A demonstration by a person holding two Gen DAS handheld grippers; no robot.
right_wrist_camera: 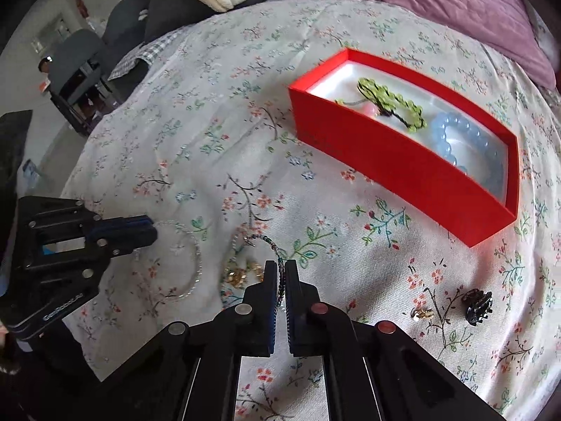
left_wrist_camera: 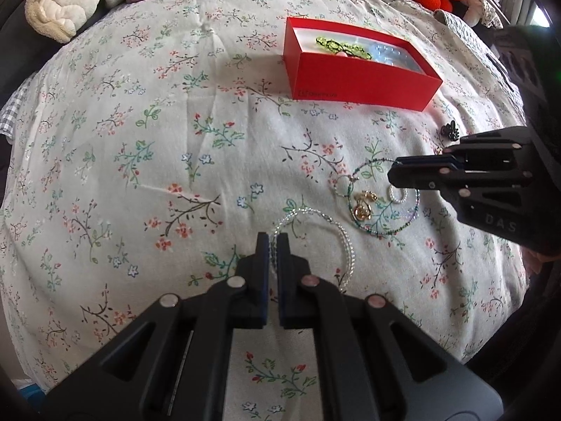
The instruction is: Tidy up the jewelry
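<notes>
My left gripper (left_wrist_camera: 272,242) pinches the clear bead strand (left_wrist_camera: 345,245); my right gripper (right_wrist_camera: 280,273) is clamped on the dark beaded necklace (right_wrist_camera: 277,249). Ahead of both sits the red box (right_wrist_camera: 403,165), holding bracelets.

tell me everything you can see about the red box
The red box is a long, shallow, open-topped rectangle, cardboard by its look, with a pale glossy lining and faint lettering low on one long wall. It rests flat on the floral bedspread, beyond both grippers, and neither touches it. Inside lie a green beaded bracelet with dark cord, a small pink piece beside it, and a pale blue bracelet of larger translucent beads at the other end.
</notes>
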